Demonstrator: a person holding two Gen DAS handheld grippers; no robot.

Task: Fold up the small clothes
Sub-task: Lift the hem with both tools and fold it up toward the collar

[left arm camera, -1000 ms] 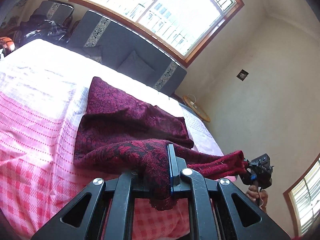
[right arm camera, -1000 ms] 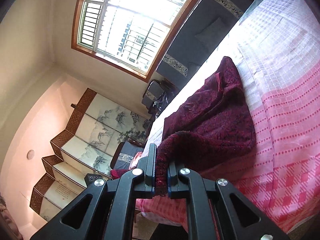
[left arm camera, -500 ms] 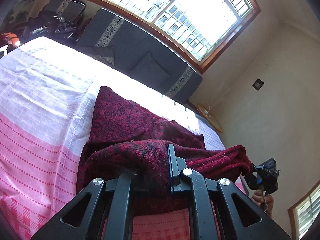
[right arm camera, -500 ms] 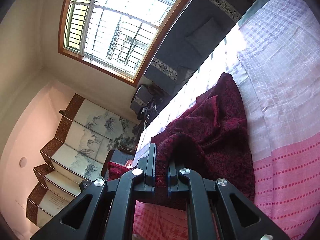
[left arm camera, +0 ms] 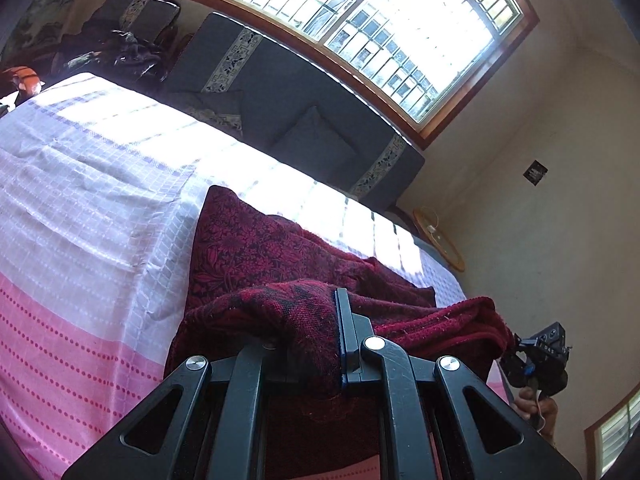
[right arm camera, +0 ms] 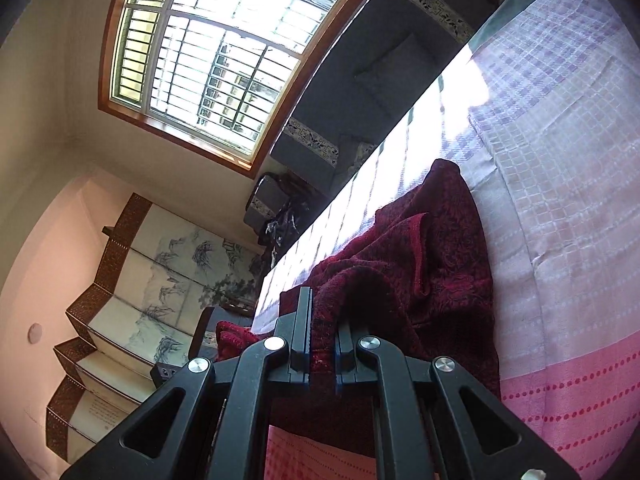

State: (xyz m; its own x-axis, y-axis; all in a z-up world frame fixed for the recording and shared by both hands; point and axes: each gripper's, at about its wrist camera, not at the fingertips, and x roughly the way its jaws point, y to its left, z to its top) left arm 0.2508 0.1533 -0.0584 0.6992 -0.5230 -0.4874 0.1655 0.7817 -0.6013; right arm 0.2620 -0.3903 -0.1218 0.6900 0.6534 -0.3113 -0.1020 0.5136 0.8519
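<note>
A dark red patterned garment (left arm camera: pixel 256 248) lies on the bed, its near edge lifted and stretched between both grippers. My left gripper (left arm camera: pixel 320 344) is shut on one corner of that edge, the cloth bunched over its left finger. The right gripper (left arm camera: pixel 536 360) shows at the far right of the left wrist view, pinching the other corner, with a hand below it. In the right wrist view the right gripper (right arm camera: pixel 322 344) is shut on the garment (right arm camera: pixel 440 264), whose far part lies flat on the sheet.
The bed carries a pink and white checked sheet (left arm camera: pixel 80 216). Behind it stands a dark sofa (left arm camera: pixel 288 108) under a big barred window (left arm camera: pixel 360 16). A folding painted screen (right arm camera: pixel 132 292) and a pile of dark things (left arm camera: pixel 116 52) stand by the far left corner.
Both grippers moved forward over the bed, carrying the held near edge toward the garment's far part. The lifted fold now covers more of the flat cloth.
</note>
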